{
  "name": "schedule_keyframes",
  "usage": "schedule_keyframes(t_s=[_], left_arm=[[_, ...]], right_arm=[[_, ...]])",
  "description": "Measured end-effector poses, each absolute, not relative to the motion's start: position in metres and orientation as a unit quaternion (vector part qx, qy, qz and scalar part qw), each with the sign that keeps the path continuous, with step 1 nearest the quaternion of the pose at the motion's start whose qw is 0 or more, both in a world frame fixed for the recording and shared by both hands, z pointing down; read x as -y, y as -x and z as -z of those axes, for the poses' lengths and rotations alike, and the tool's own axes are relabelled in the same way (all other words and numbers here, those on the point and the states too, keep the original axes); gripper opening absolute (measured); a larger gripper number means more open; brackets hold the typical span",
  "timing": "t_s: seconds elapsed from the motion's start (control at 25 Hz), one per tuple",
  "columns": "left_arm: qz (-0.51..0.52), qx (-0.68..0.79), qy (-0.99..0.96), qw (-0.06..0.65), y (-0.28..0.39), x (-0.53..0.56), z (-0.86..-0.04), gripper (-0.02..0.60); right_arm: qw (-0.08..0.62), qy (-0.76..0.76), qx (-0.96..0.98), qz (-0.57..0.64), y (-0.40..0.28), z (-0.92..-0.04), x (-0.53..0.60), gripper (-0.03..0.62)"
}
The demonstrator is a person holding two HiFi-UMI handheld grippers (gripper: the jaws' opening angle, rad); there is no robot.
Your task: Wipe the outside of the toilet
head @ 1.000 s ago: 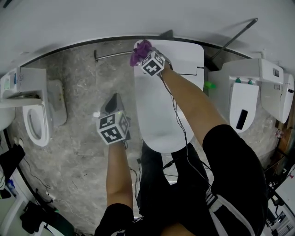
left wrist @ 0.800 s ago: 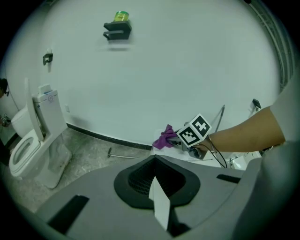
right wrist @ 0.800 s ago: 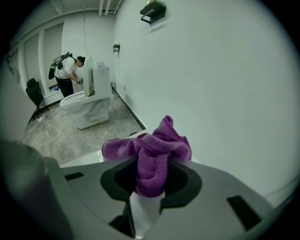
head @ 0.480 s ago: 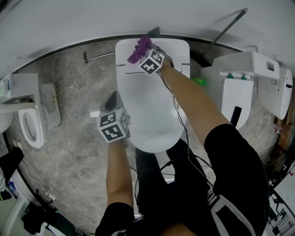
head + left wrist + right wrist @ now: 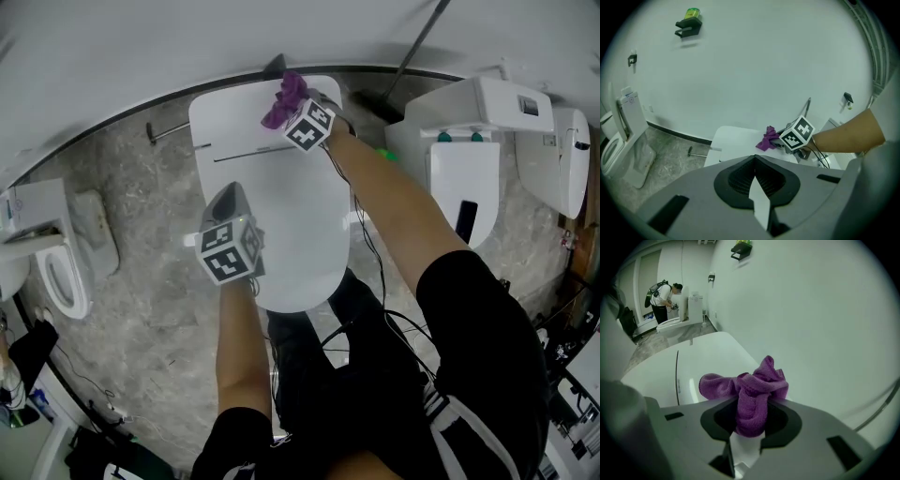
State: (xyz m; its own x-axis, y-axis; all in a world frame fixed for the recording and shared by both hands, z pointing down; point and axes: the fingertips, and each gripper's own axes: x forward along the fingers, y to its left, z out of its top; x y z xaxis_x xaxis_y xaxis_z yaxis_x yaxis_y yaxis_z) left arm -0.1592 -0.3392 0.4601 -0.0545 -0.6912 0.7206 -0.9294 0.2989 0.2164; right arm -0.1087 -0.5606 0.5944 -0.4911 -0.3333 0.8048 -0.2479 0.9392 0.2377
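Two grippers work over the white closed-lid toilet (image 5: 281, 220). The right gripper (image 5: 296, 108) clenches a crumpled purple microfibre cloth (image 5: 284, 97) at the toilet's rear edge. The left gripper (image 5: 228, 195) has its jaws closed and empty. Wiping appears under way; the next move likely needs a pressed stroke along the lid.

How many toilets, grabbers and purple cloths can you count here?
Toilets: 3 clear ones: middle toilet, left toilet, right toilet; white shape at the far right edge unclear, not counted.
Grippers: 2: left gripper, right gripper.
Purple cloth: 1
Total: 6
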Motion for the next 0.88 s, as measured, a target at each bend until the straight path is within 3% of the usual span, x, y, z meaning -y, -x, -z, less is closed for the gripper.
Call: schedule_keyframes(t_s=[0.88], left_arm=[[-0.229, 0.658, -0.607, 0.383, 0.033, 0.431, -0.489, 0.000]], right_arm=[[0.476, -0.165, 0.864, -0.003, -0.045, -0.611, 0.628, 0.115]])
